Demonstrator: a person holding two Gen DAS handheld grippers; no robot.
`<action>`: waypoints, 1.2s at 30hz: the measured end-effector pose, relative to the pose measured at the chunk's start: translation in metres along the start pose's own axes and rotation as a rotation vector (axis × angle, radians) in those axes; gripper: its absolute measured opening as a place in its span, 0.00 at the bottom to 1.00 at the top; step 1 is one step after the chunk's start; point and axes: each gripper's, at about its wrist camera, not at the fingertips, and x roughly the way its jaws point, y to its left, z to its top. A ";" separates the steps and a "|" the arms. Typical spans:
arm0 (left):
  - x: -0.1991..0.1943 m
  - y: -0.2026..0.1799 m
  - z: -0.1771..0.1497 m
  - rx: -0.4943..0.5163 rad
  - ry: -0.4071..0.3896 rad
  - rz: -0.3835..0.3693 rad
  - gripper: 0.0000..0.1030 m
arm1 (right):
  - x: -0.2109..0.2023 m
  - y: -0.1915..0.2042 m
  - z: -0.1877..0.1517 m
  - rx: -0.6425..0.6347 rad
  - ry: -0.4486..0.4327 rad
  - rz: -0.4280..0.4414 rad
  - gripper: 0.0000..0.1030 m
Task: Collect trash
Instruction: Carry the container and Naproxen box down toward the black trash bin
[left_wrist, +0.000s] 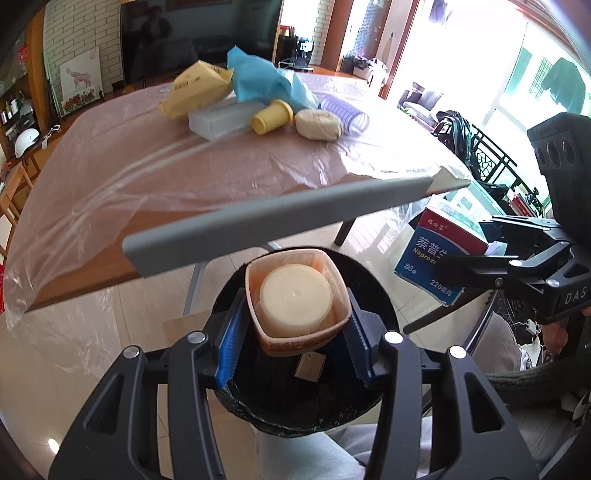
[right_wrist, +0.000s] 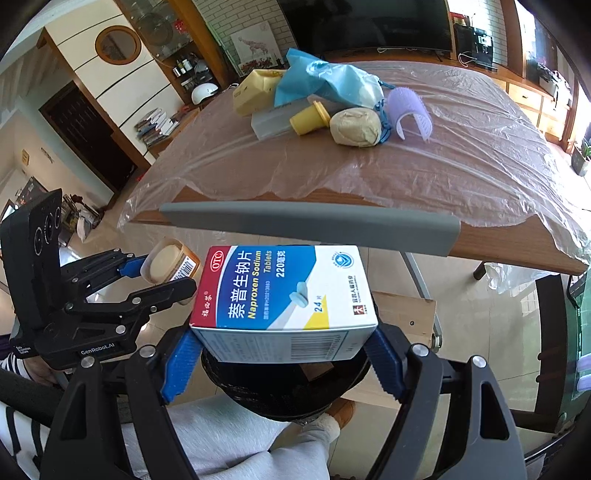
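I see a wooden table (right_wrist: 509, 254) w/ clear plastic sheet (right_wrist: 461, 155) over it. On the sheet, clustered at far end: yellow carton (right_wrist: 253, 92), blue bag (right_wrist: 325, 81), translucent box (right_wrist: 273, 122), yellow cup (right_wrist: 310, 120), beige lump (right_wrist: 354, 127), purple curler (right_wrist: 410, 110).

Orange tub (left_wrist: 297, 301) — cream lid; medicine box (right_wrist: 284, 295) — red, blue, white.

Bright daylight pours in from the windows (left_wrist: 517, 74), which look washed out. The plastic sheet (right_wrist: 461, 147) shines. Edges bend and go dark.
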 end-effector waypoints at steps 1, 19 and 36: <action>0.001 0.000 -0.002 0.000 0.004 0.001 0.49 | 0.001 0.001 -0.002 -0.002 0.004 0.000 0.75; 0.019 -0.003 -0.025 0.006 0.089 0.014 0.49 | 0.035 -0.001 -0.014 -0.024 0.090 -0.017 0.75; 0.042 0.000 -0.043 0.024 0.176 0.030 0.49 | 0.064 0.004 -0.020 -0.079 0.137 -0.076 0.75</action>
